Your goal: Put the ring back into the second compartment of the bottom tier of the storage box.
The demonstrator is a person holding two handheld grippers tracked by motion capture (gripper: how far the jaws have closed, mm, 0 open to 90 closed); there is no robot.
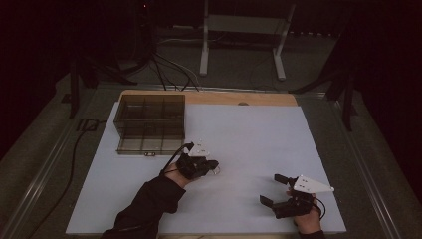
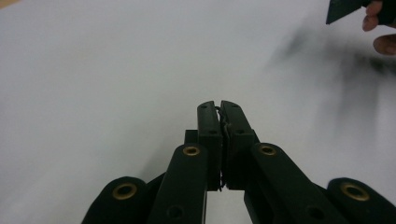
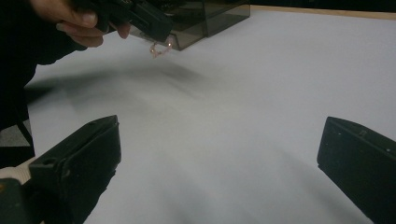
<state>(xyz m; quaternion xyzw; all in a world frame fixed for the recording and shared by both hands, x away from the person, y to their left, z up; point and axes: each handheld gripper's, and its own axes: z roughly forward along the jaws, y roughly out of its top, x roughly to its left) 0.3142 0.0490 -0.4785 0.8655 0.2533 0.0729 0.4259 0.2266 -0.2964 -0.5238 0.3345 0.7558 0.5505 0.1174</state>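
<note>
Compartment box: a smoky translucent plastic organiser box (image 1: 150,123), divided into square cells, is sitting at the far left of the white sheet; its lid flap is lying open towards the person. In the right gripper view its corner (image 3: 212,21) is showing at the top edge.

Left gripper: the black two-jaw left gripper (image 1: 211,165), carrying a white three-cornered plate, is hovering just in front of the box's near right corner, with a dark-sleeved forearm leading in from the bottom. Its jaws are pressing together on something thin; in the left gripper view (image 2: 220,112) a fine dark wire is running down the seam between the pads.

Held item: a small, thin, pinkish wire-like loop (image 3: 159,49) is hanging from the tips of the left gripper (image 3: 154,28), above the sheet and just in front of the box. What exactly it is cannot be told.

Work surface: a large white sheet (image 1: 249,139) is covering a wooden tabletop (image 1: 268,98), whose edge is showing as a strip at the far side.

Right gripper: the black two-jaw right gripper (image 1: 269,190), also plate-topped, is resting low over the near right of the sheet, well apart from the left one. Its jaws are standing wide apart (image 3: 219,158) with bare sheet between them.
</note>
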